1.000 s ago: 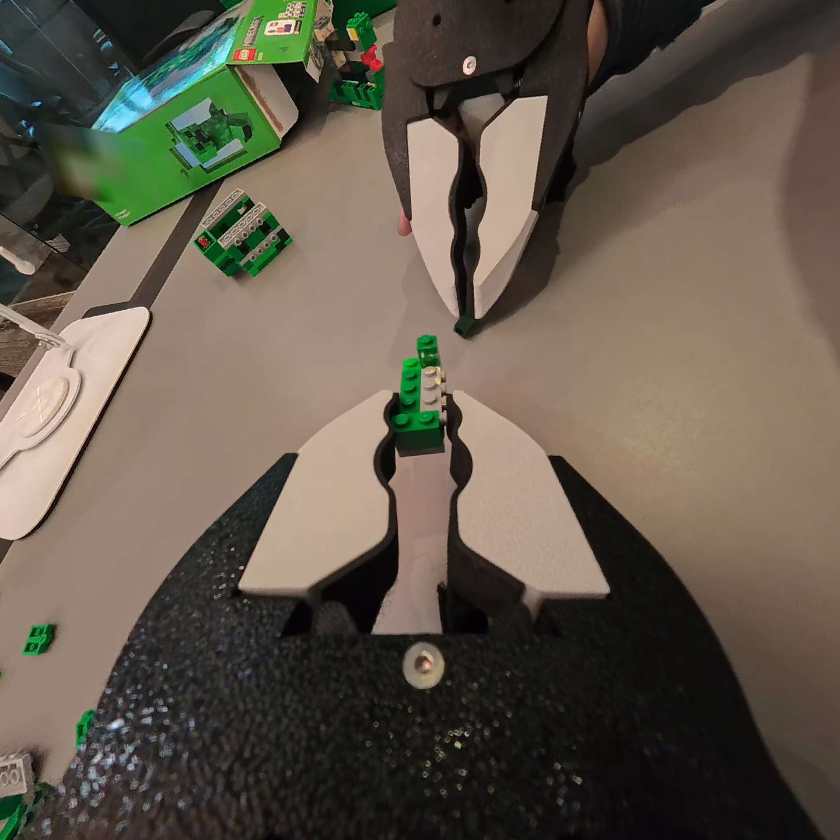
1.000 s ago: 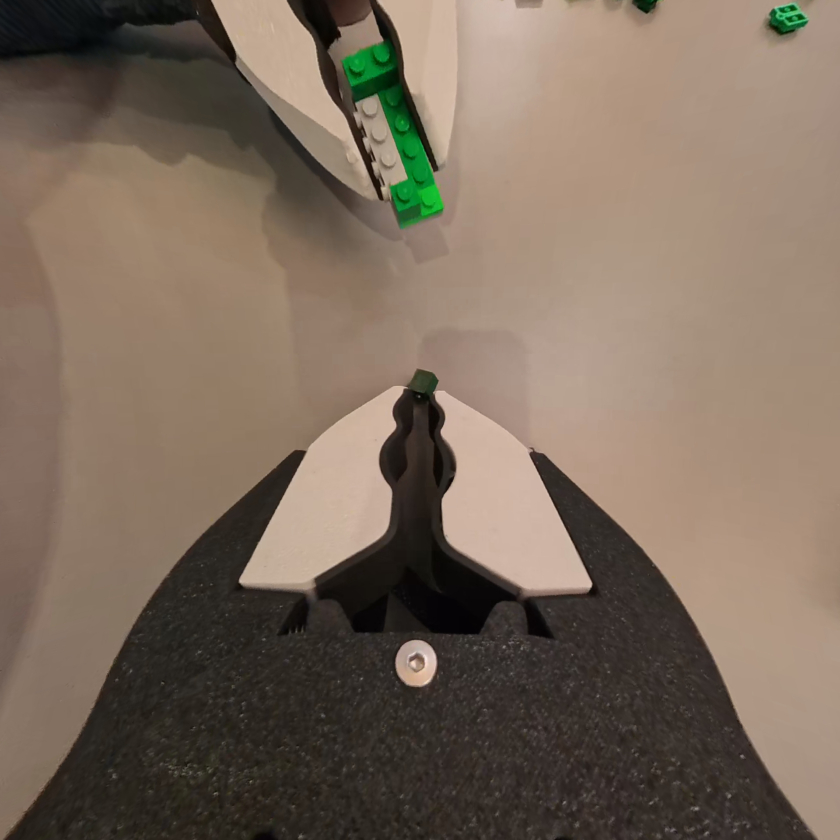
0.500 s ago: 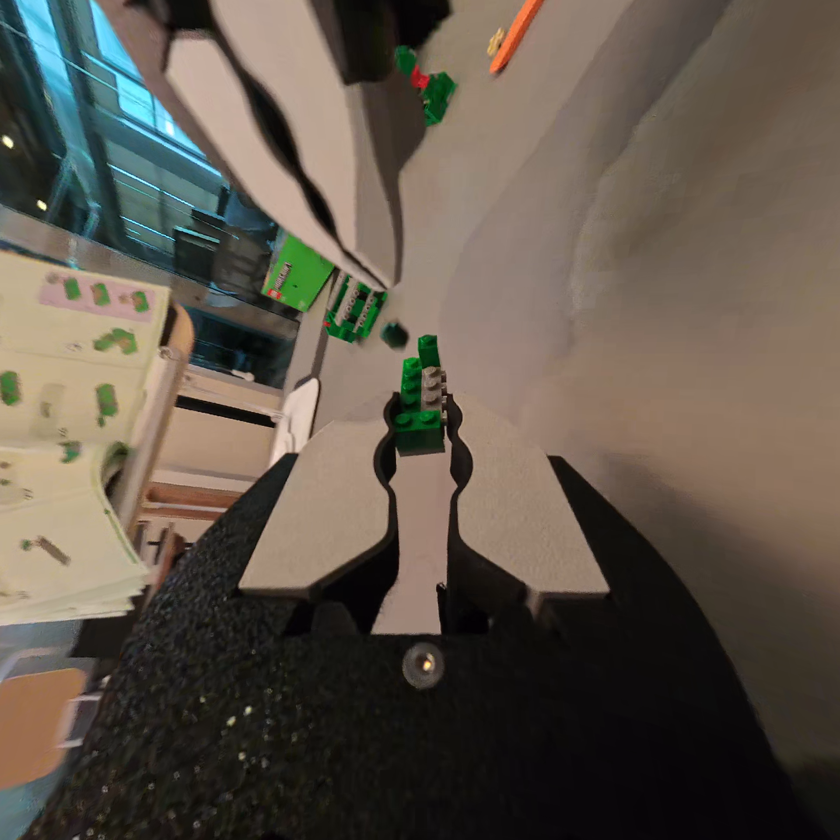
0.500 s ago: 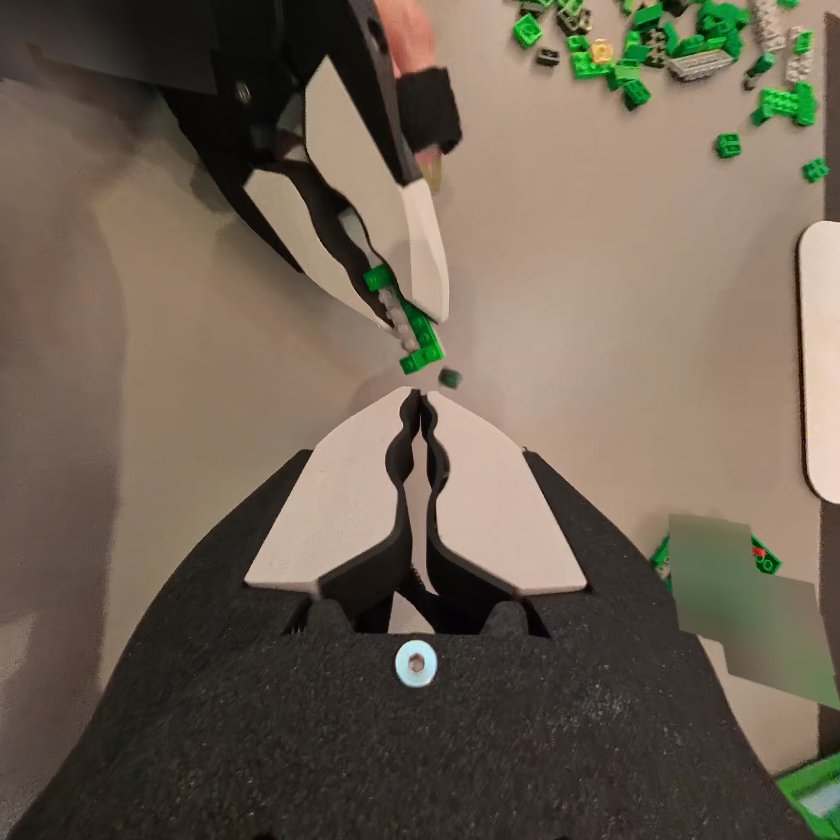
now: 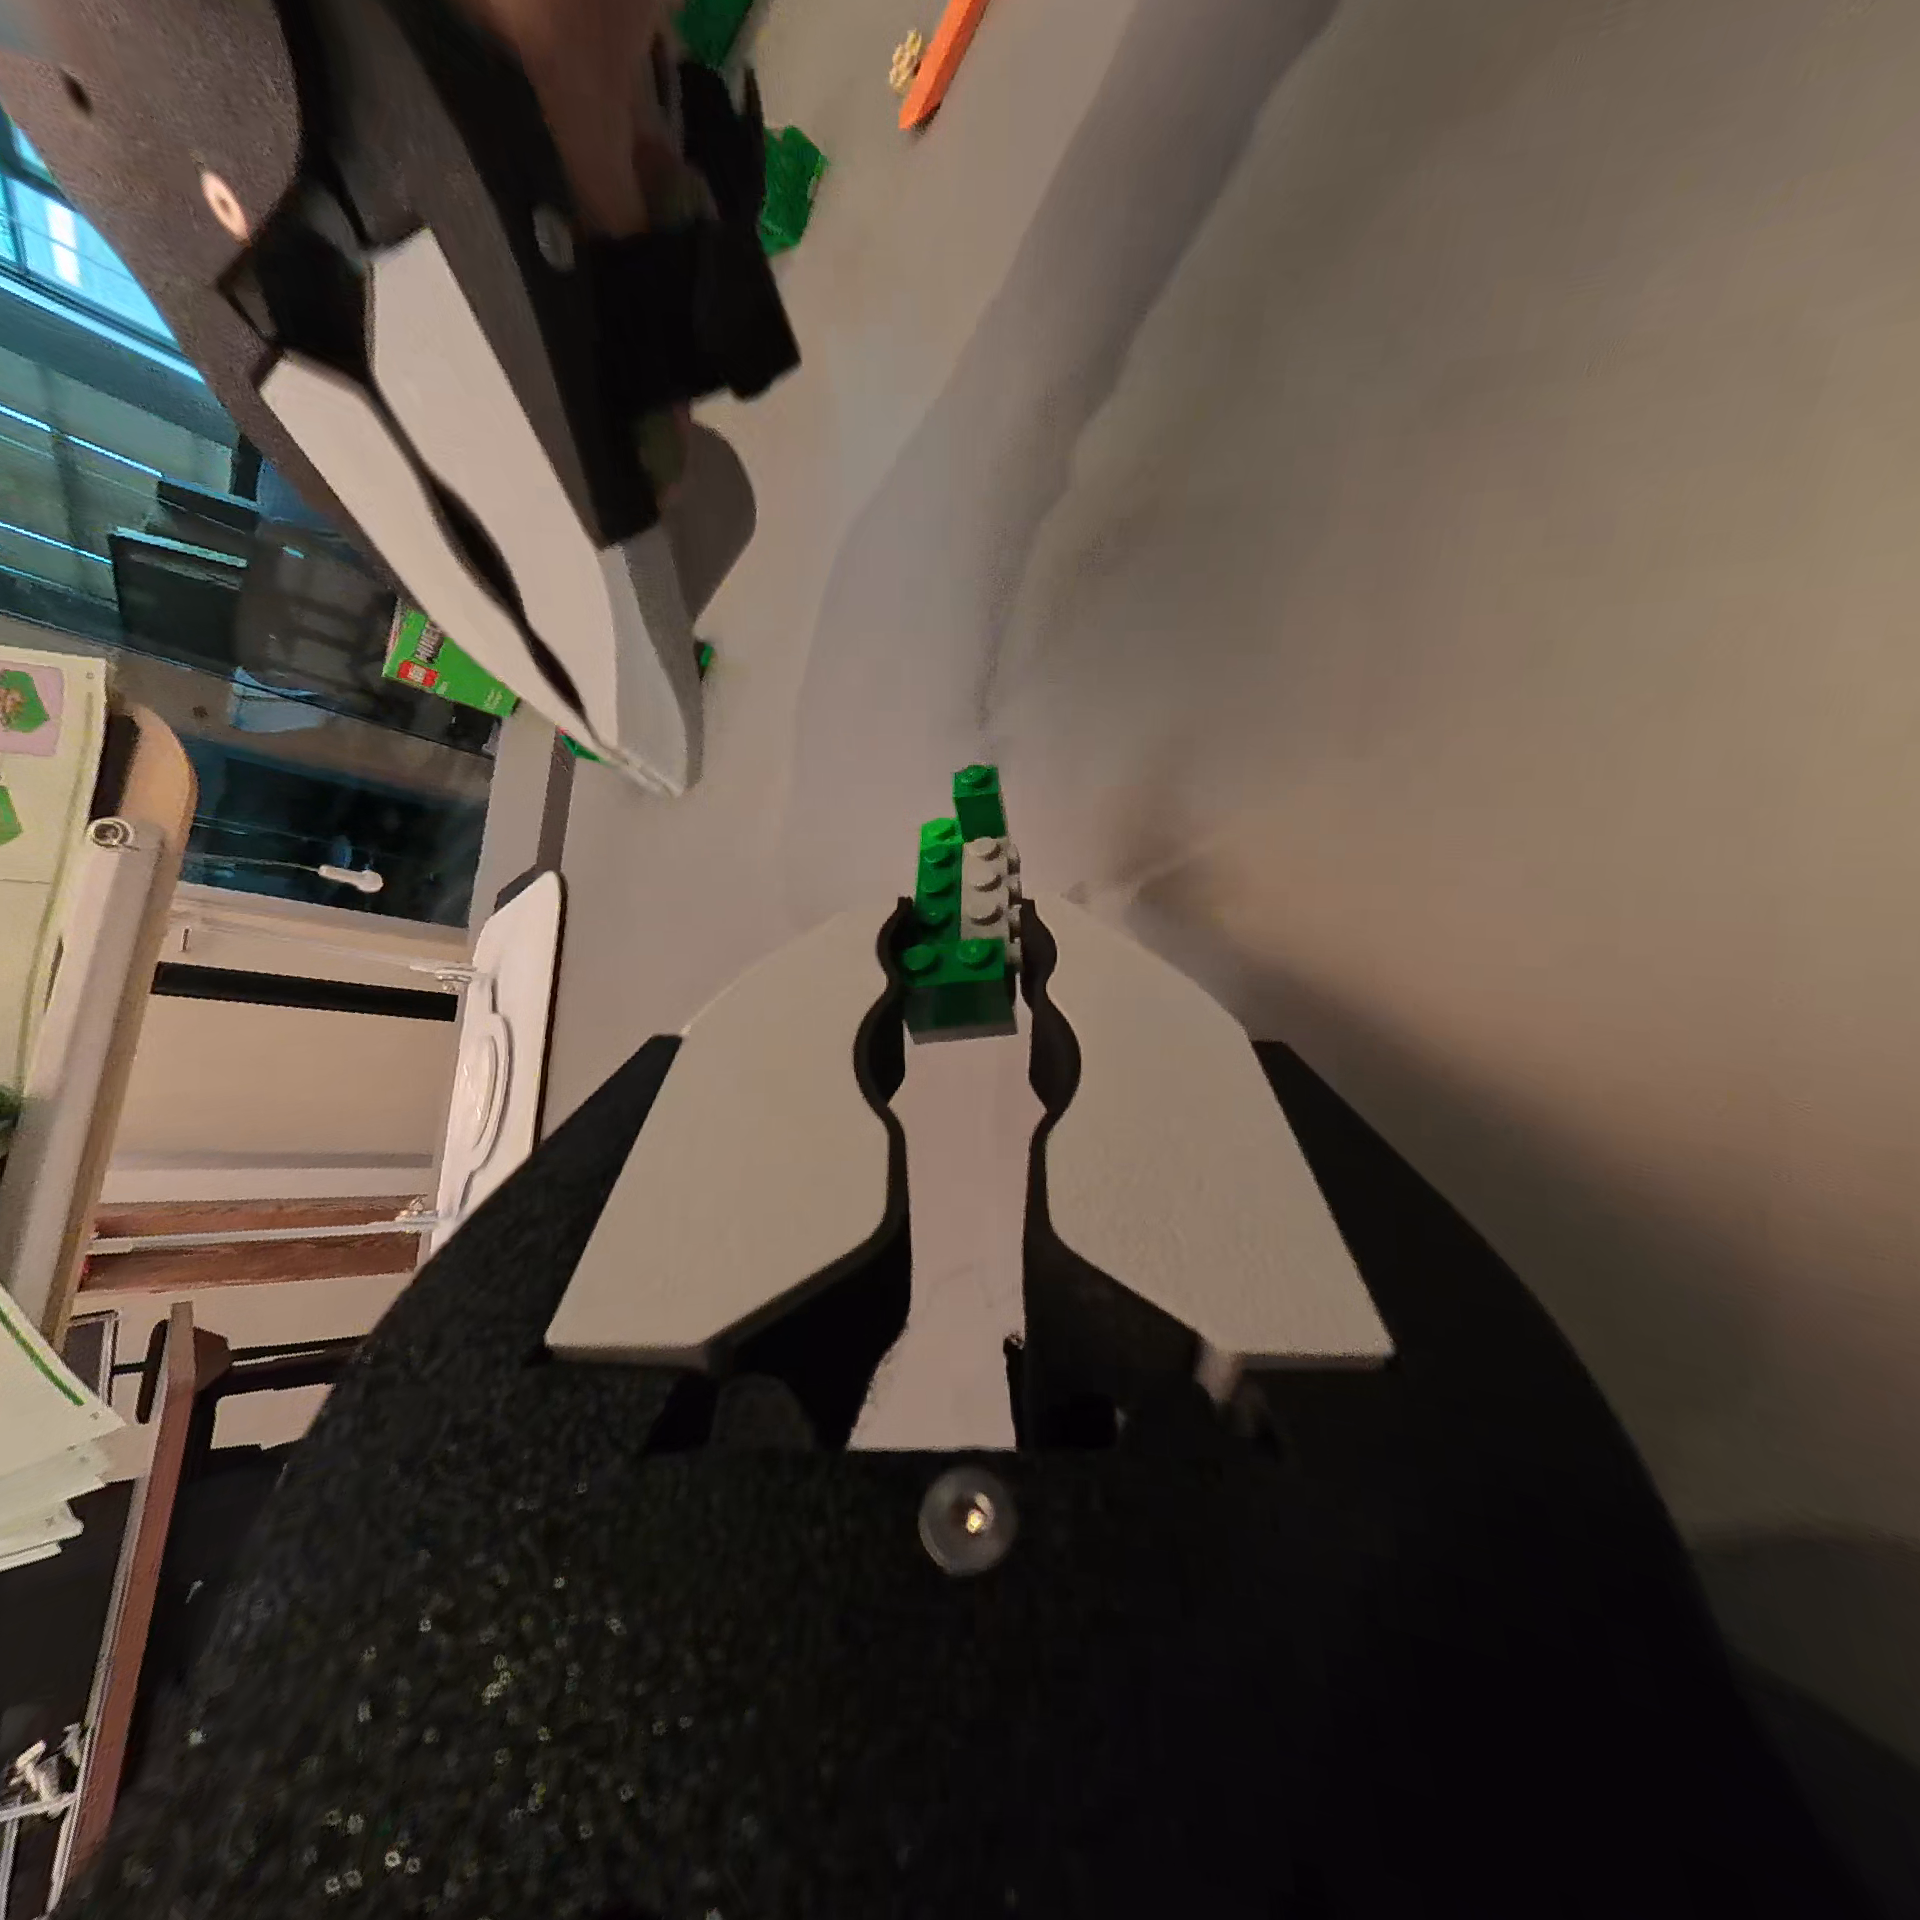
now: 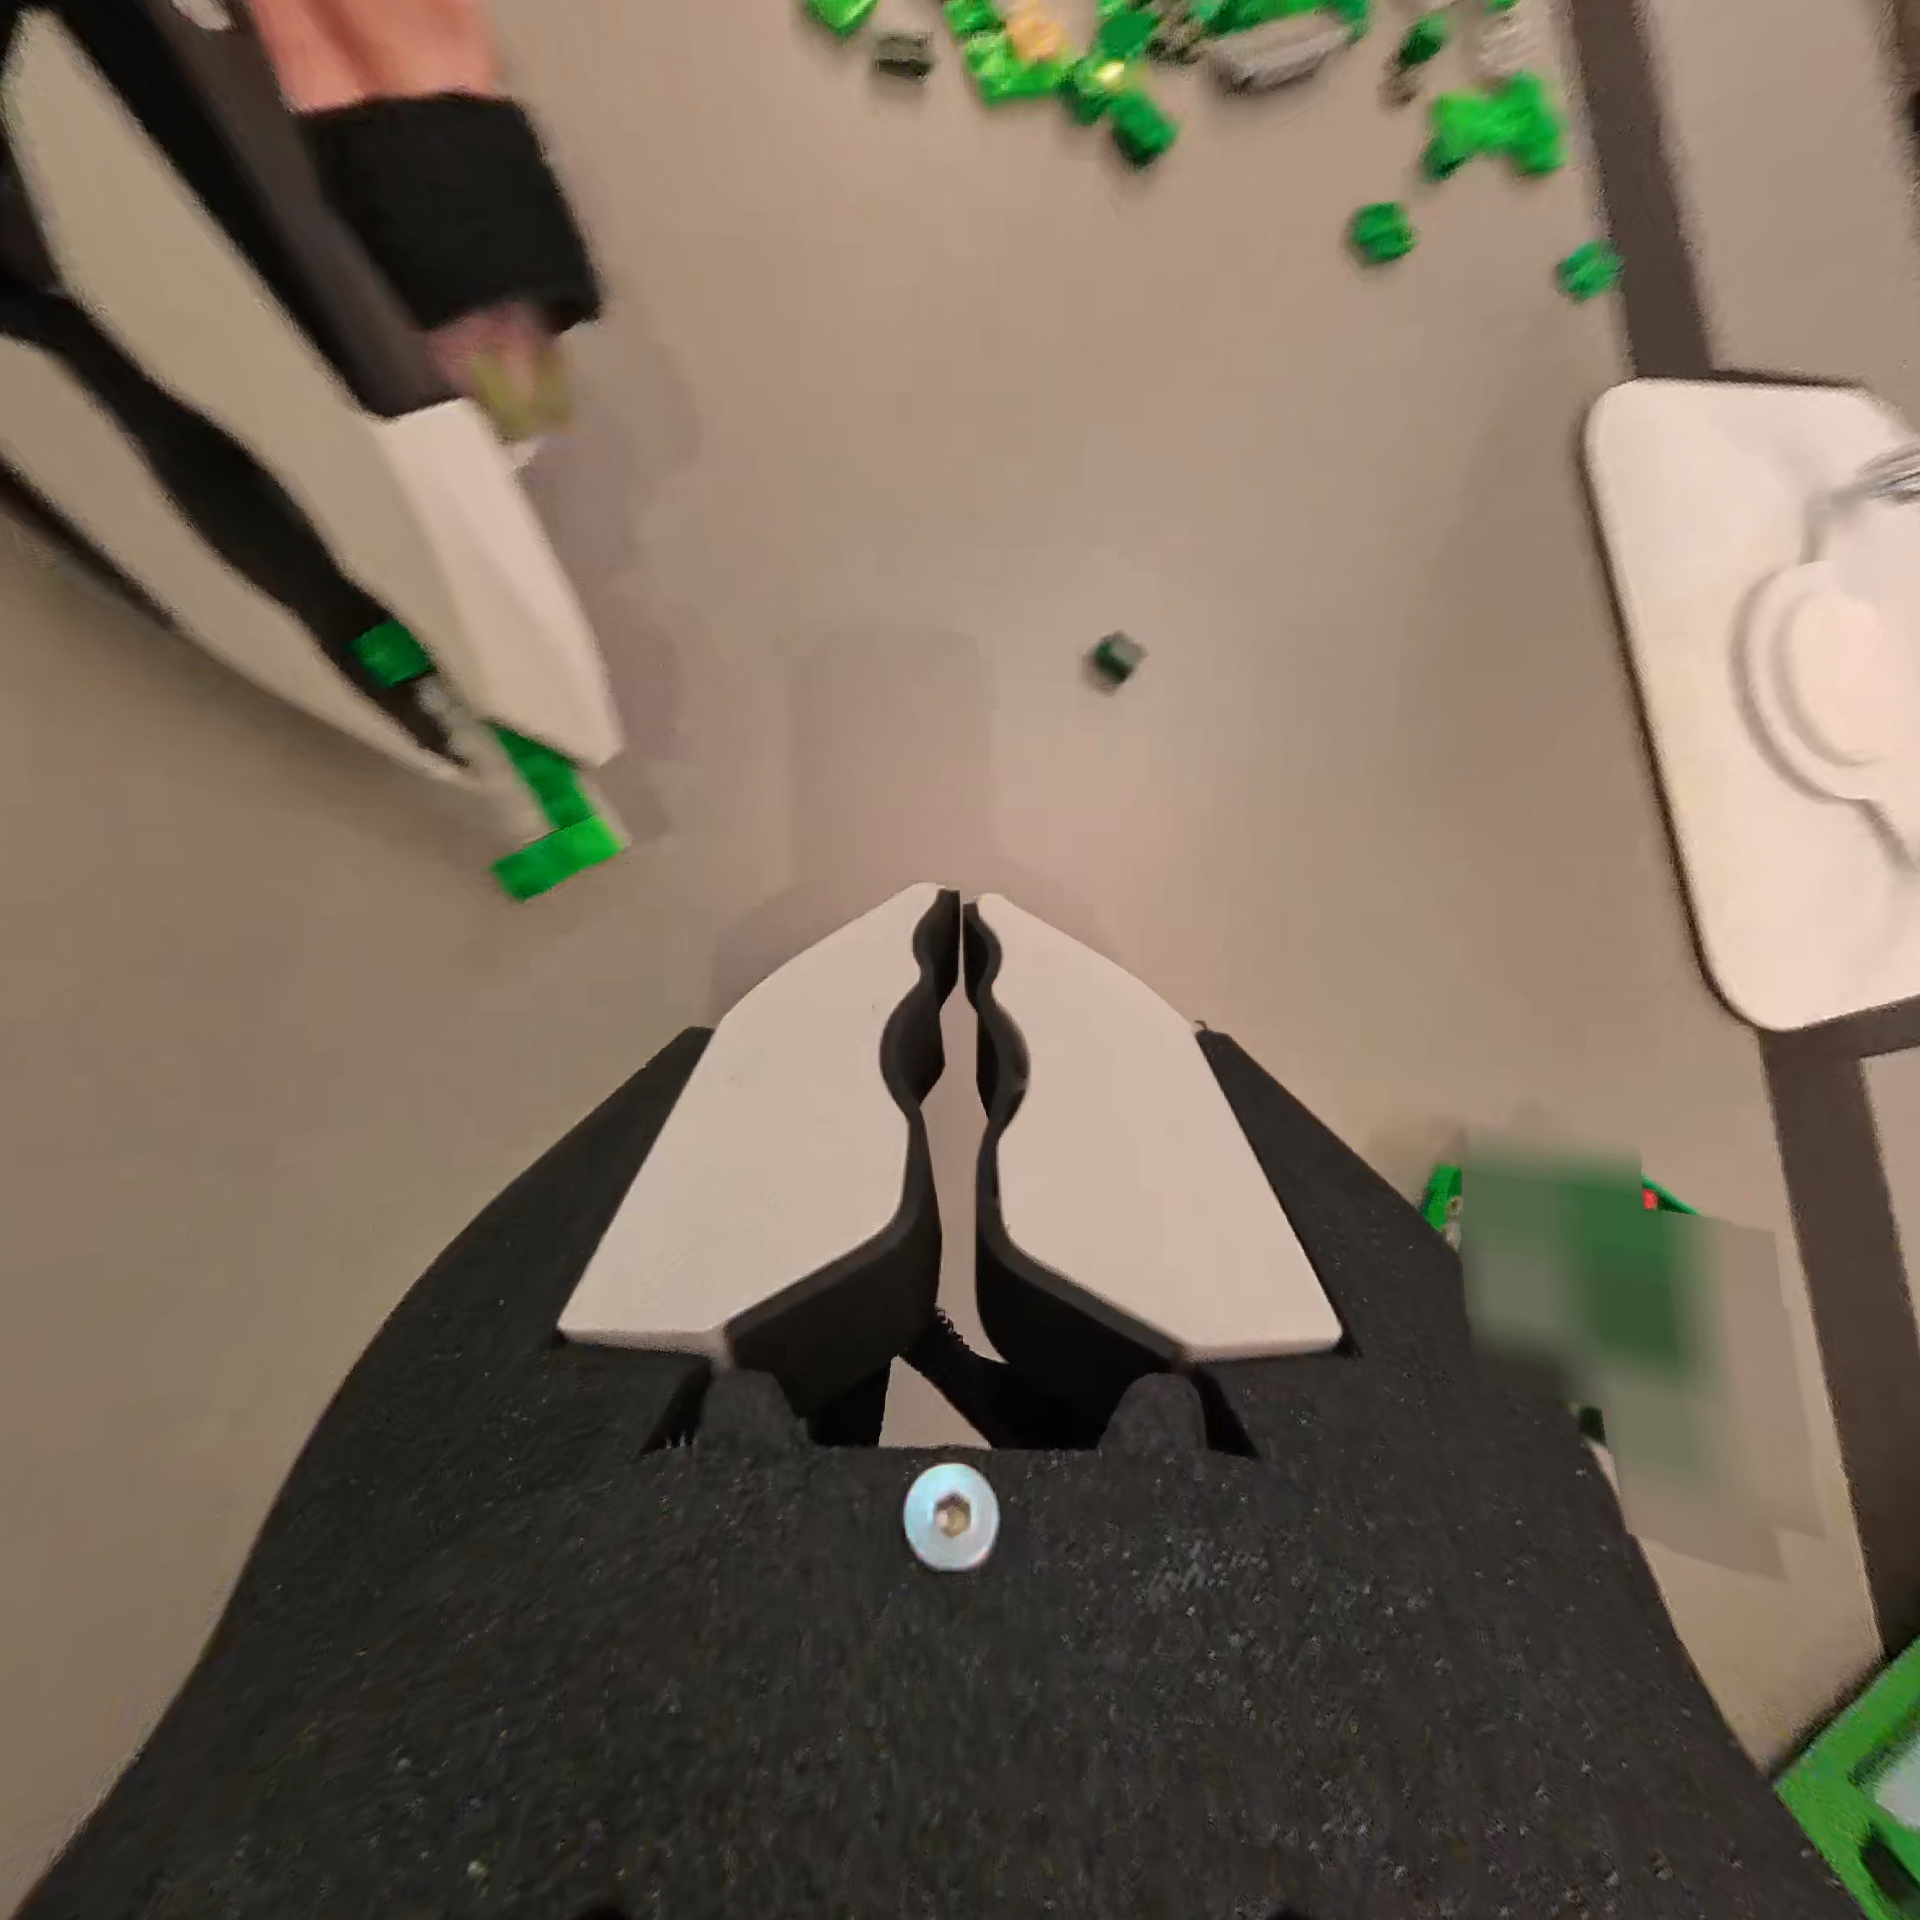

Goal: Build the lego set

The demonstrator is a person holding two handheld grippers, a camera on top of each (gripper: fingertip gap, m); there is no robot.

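My left gripper (image 5: 961,914) is shut on a small green and grey Lego assembly (image 5: 966,883) and holds it above the grey table, rolled to one side. It also shows at the left of the right wrist view (image 6: 561,790), with the assembly (image 6: 551,831) sticking out of its tips. My right gripper (image 6: 956,925) is shut and empty. In the left wrist view it (image 5: 665,758) hangs to the upper left of the assembly. A tiny dark green brick (image 6: 1114,661) lies loose on the table ahead of the right gripper's tips.
Several loose green and grey bricks (image 6: 1143,62) lie at the far edge. A white pad (image 6: 1766,727) sits at the right. A green box corner (image 6: 1849,1787) is at the lower right. An orange piece (image 5: 940,62) lies far off.
The tiny dark green brick has left my right gripper's tips and now lies on the table. The right gripper has shut empty and drawn back. The left gripper has rolled sideways with the assembly.
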